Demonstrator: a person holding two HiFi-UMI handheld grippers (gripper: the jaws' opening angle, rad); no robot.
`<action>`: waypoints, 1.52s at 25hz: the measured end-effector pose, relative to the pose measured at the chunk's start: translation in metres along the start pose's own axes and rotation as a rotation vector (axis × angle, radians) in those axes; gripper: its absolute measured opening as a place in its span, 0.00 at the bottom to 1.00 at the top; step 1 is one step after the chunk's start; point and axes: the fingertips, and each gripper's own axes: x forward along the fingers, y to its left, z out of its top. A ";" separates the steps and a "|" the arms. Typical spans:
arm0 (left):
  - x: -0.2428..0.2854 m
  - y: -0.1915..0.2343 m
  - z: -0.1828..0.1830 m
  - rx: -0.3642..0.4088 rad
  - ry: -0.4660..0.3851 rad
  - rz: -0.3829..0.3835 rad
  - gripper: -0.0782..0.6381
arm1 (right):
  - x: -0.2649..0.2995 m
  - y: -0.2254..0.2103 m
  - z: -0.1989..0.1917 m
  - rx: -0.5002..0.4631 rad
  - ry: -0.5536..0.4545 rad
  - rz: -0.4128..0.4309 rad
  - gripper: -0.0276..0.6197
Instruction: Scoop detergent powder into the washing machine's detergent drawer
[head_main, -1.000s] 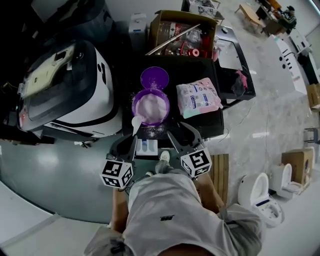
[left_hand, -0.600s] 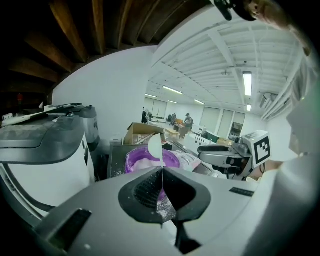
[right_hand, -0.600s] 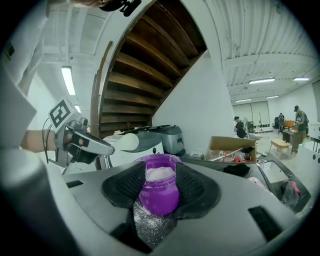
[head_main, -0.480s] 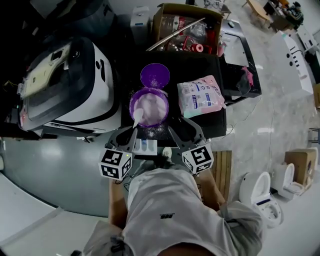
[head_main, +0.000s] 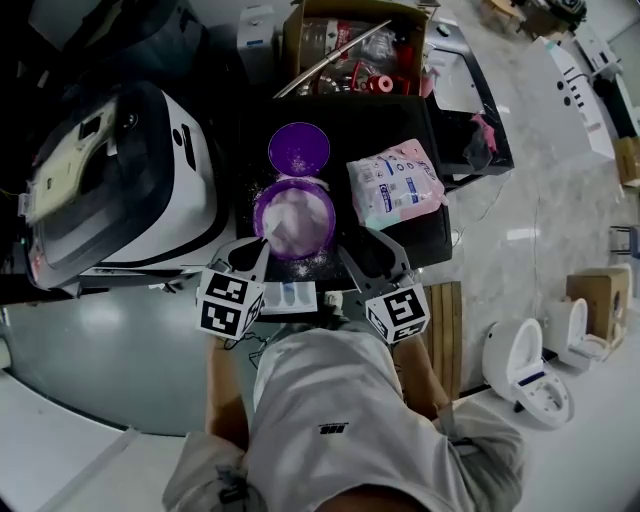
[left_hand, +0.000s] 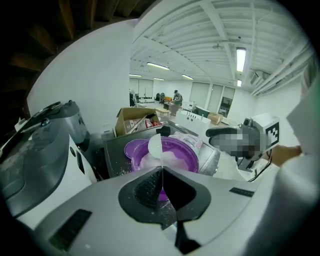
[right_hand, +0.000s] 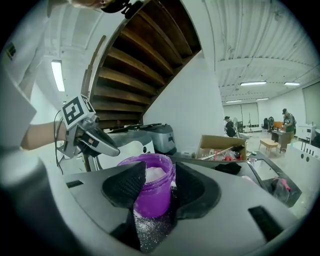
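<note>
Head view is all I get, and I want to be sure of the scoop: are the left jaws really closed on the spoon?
Observer: Yes. In the left gripper view the left gripper is shut on the thin handle of the white spoon, which stands upright out of the jaws.
Operator: And the right jaws?
Observer: In the right gripper view the right gripper has its jaws apart, with the purple tub showing between them. I cannot tell if the pads touch it.
Operator: How full is the tub?
Observer: From that side view, the white powder sits just below the rim.
</note>
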 end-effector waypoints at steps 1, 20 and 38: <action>0.003 0.002 0.000 0.013 0.017 -0.010 0.13 | 0.001 0.000 0.000 0.002 0.002 -0.008 0.33; 0.045 0.011 -0.009 0.245 0.317 -0.073 0.13 | 0.004 -0.012 -0.007 0.048 0.017 -0.098 0.33; 0.060 0.011 -0.025 0.338 0.496 -0.066 0.13 | 0.002 -0.023 -0.012 0.082 0.010 -0.107 0.32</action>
